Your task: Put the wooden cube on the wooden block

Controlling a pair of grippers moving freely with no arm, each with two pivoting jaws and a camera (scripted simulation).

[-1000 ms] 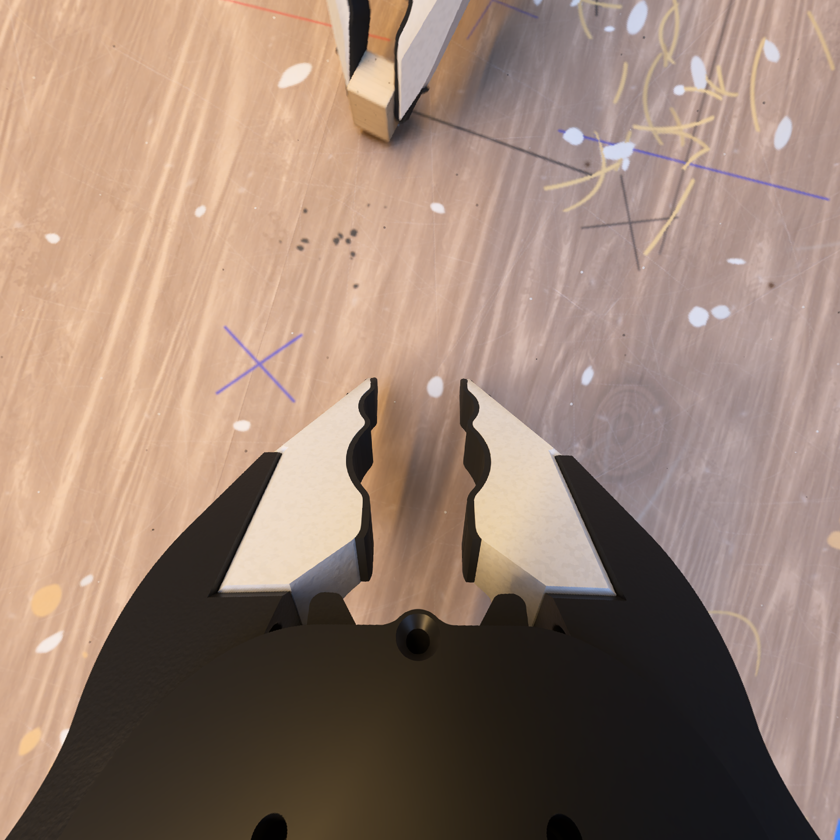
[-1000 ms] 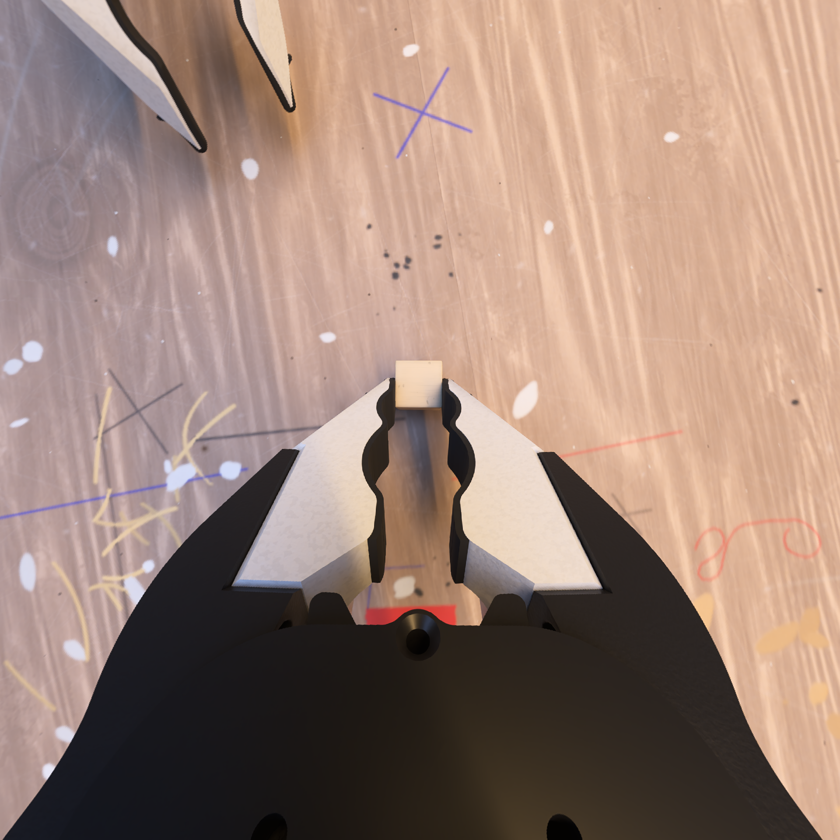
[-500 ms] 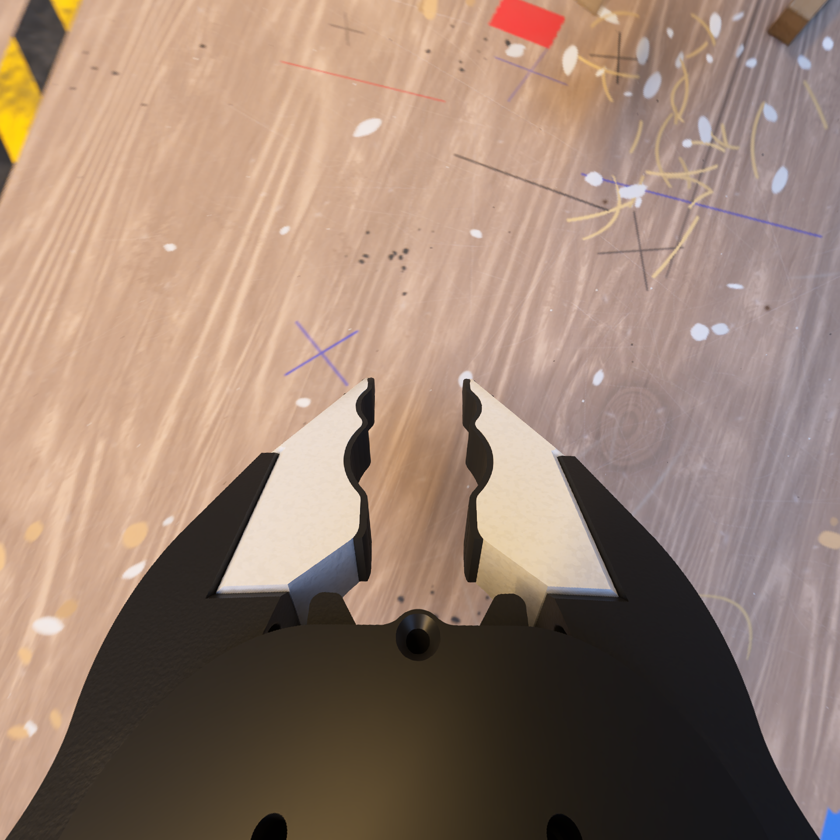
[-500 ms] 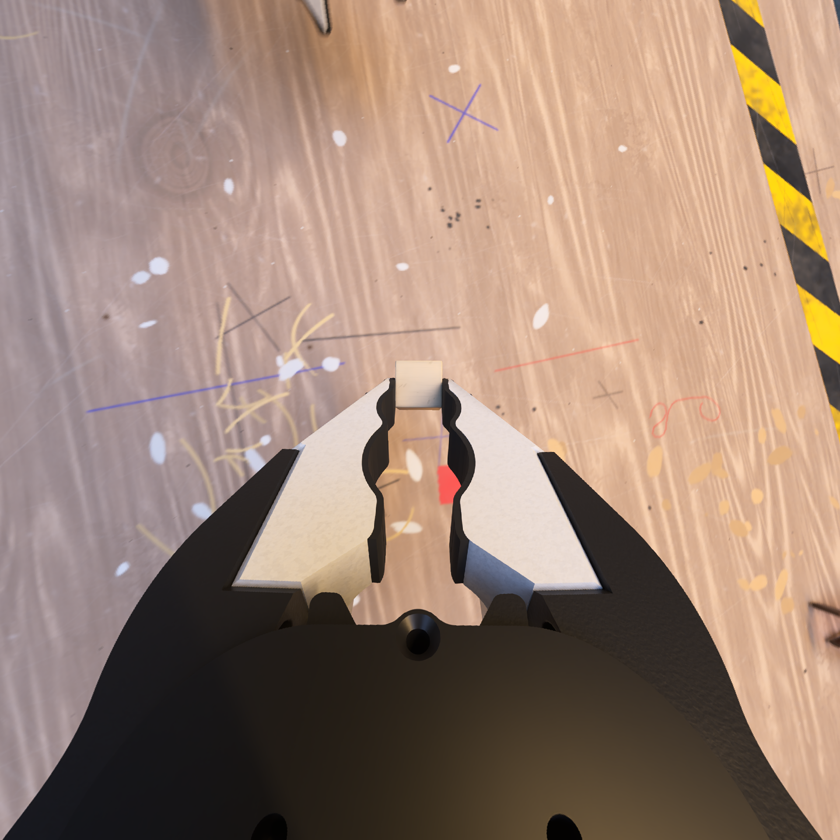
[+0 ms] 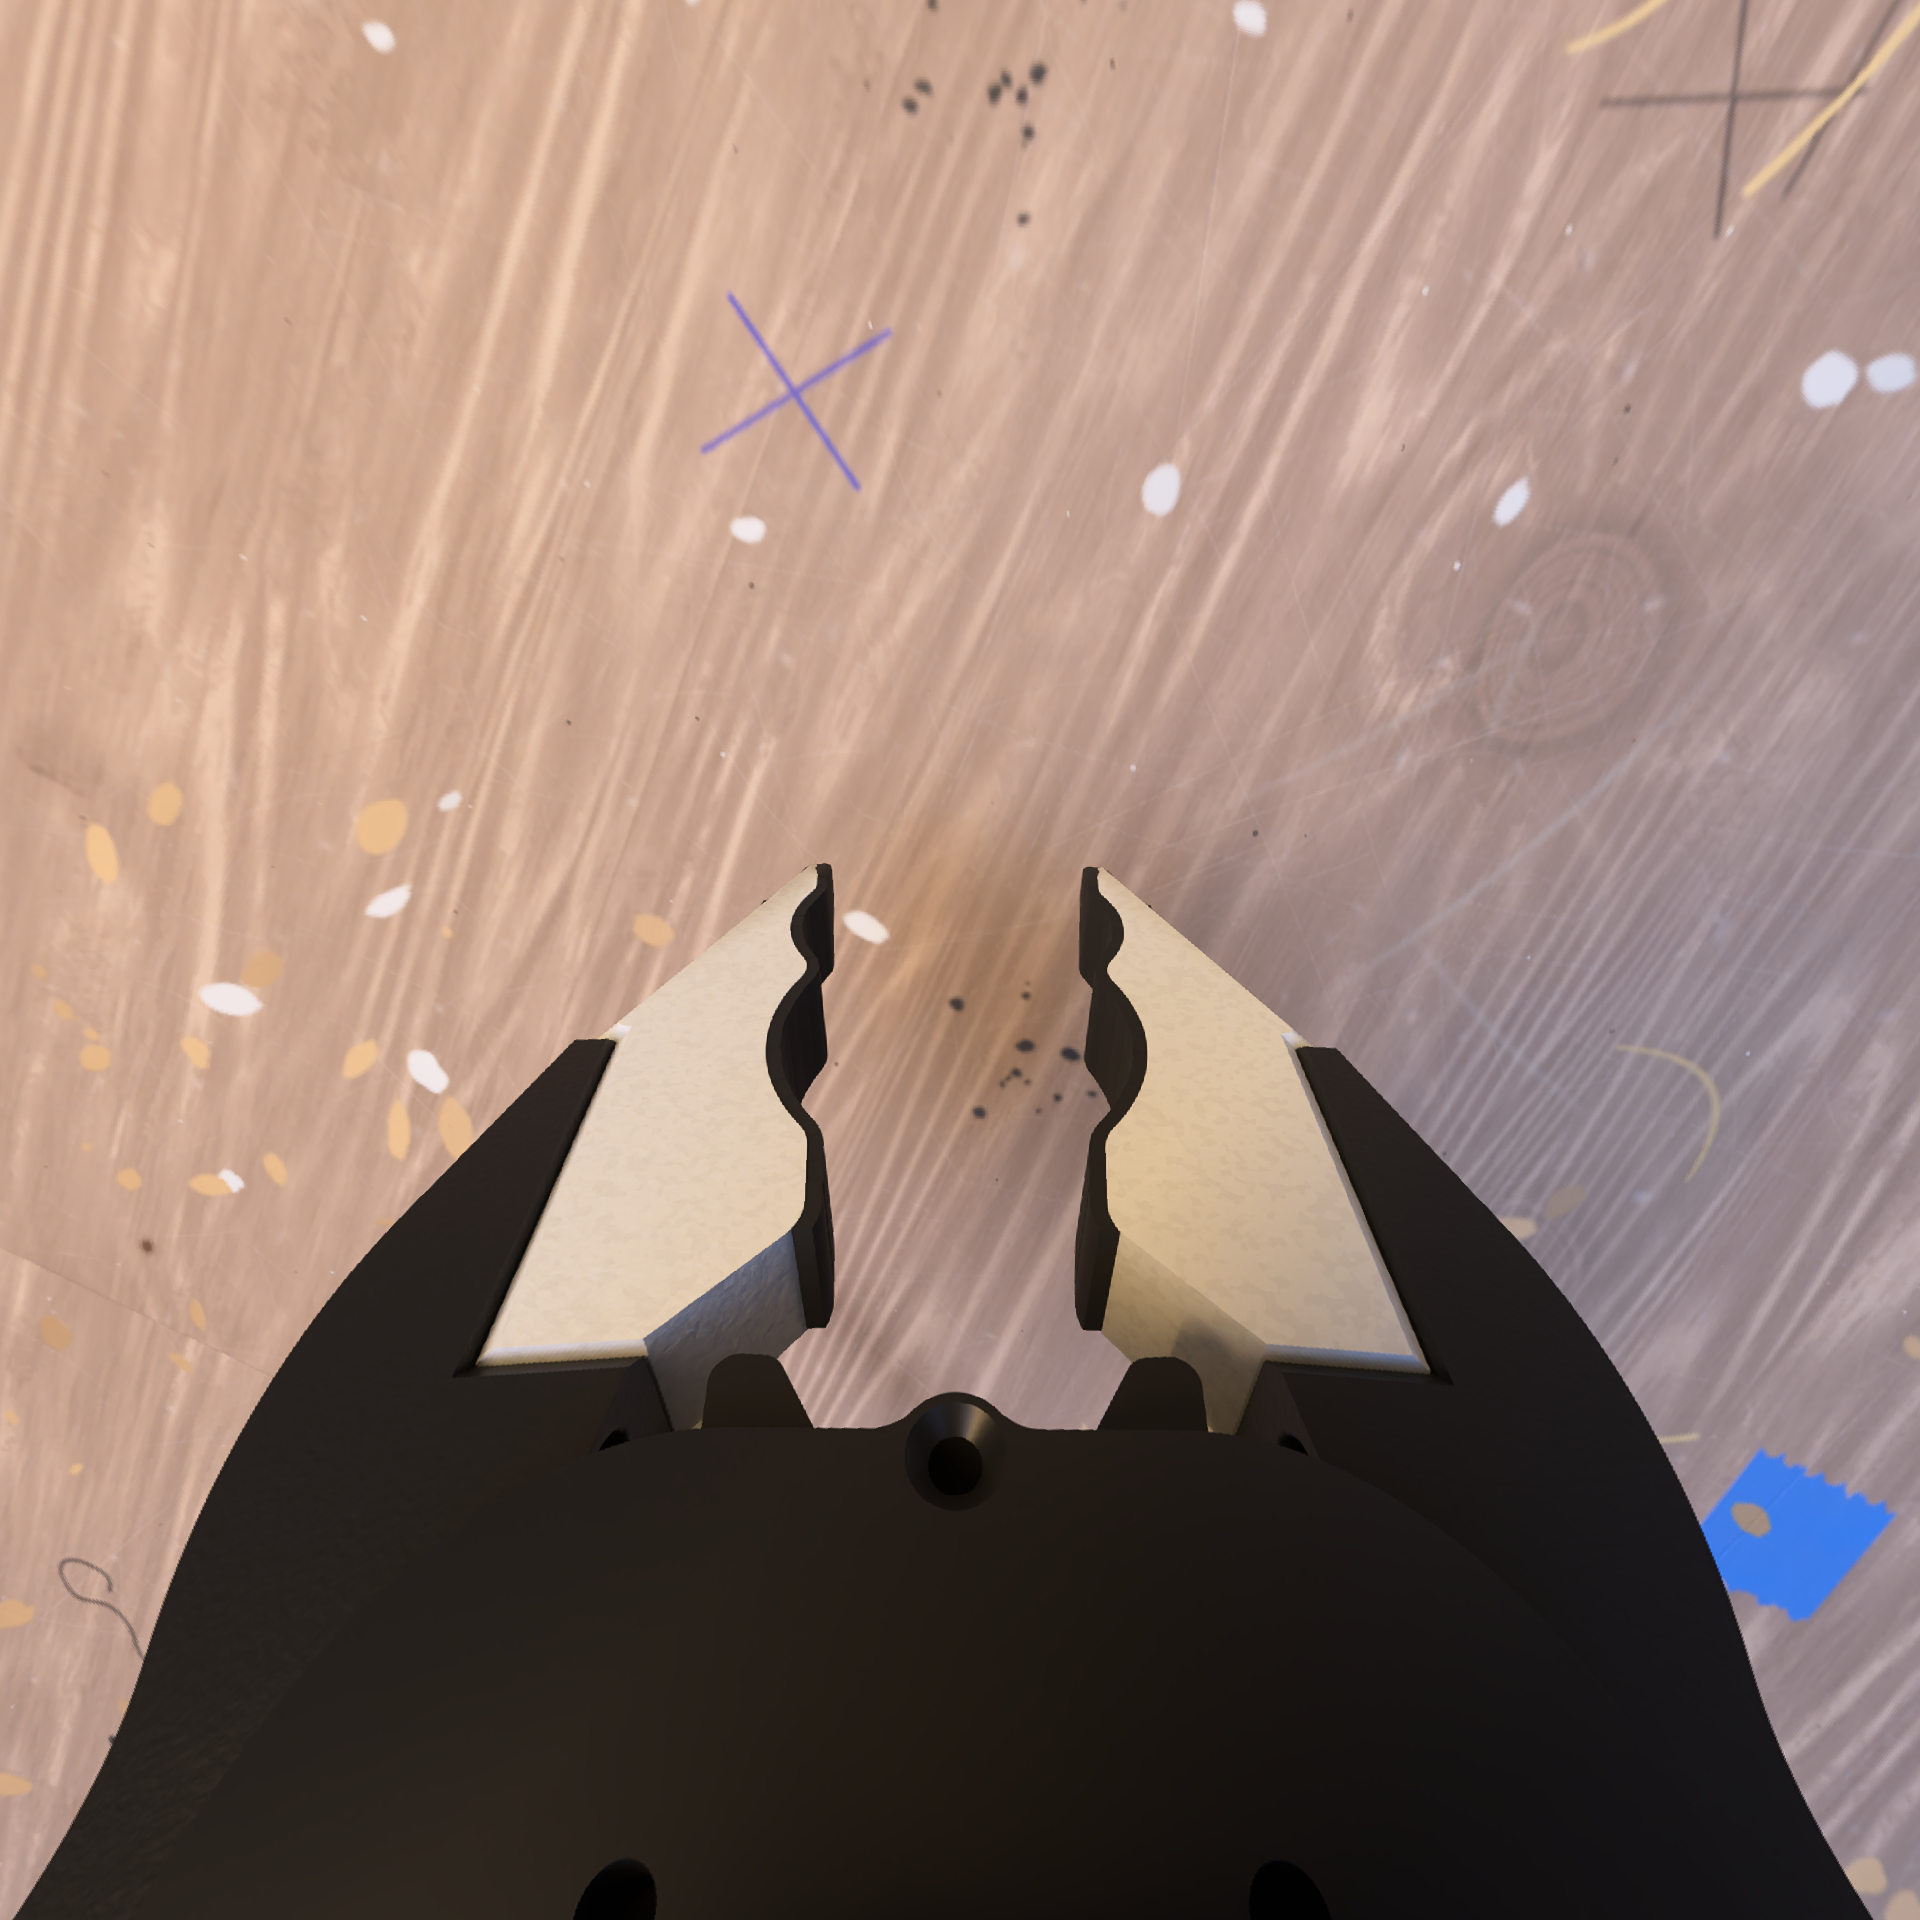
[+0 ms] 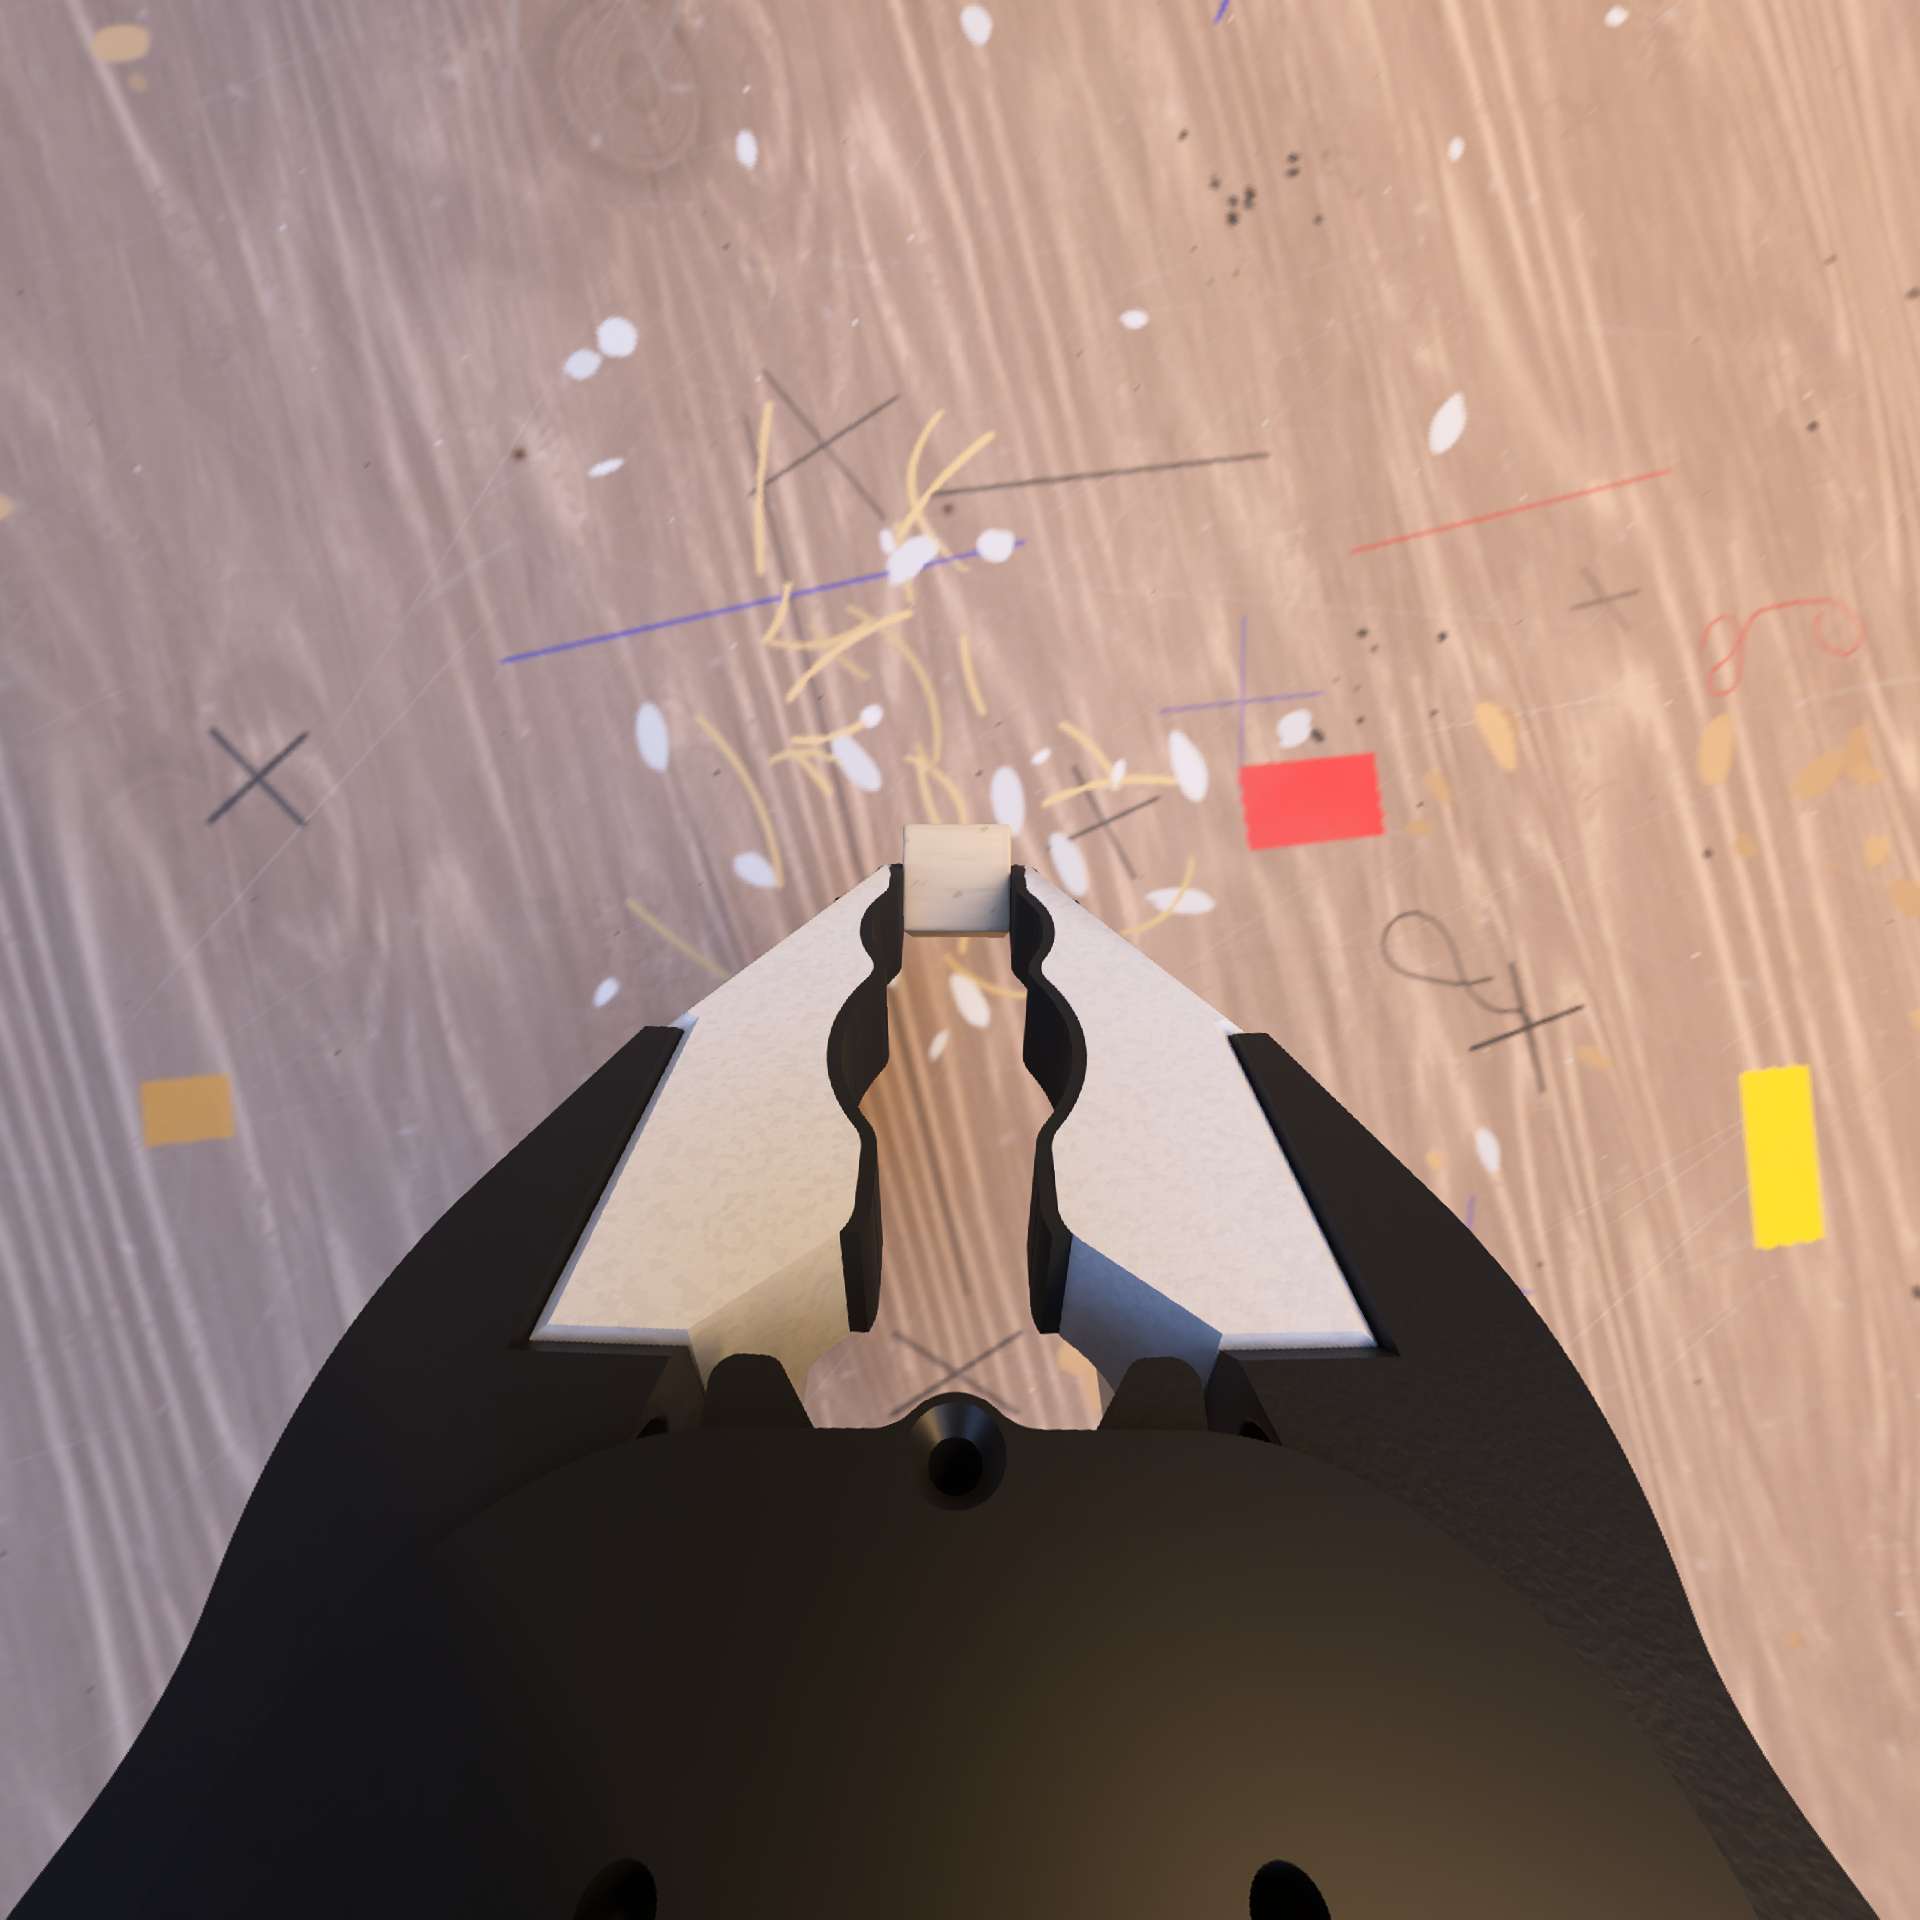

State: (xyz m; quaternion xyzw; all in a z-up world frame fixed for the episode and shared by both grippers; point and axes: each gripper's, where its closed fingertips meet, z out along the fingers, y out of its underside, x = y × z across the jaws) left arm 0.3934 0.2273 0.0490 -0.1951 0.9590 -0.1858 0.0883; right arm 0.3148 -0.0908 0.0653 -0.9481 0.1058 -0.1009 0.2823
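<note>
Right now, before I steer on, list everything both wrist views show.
wooden cube: one, pale, clamped at the right gripper's tips.
wooden block: none in either view.
tabletop: one, brown, paint-flecked, marked with drawn lines and crosses.
red patch: one, right of the cube.
yellow patch: one, far right.
tan patch: one, far left.
blue patch: one, lower right, left wrist view.
right gripper: one, black and cream, shut on the cube.
left gripper: one, open, empty.

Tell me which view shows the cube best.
Right wrist view. The cube sits pinched between the fingertips of the right hand-held gripper, top and near face visible, above the table. The left wrist view shows none of it, only its own open, empty gripper.
</note>
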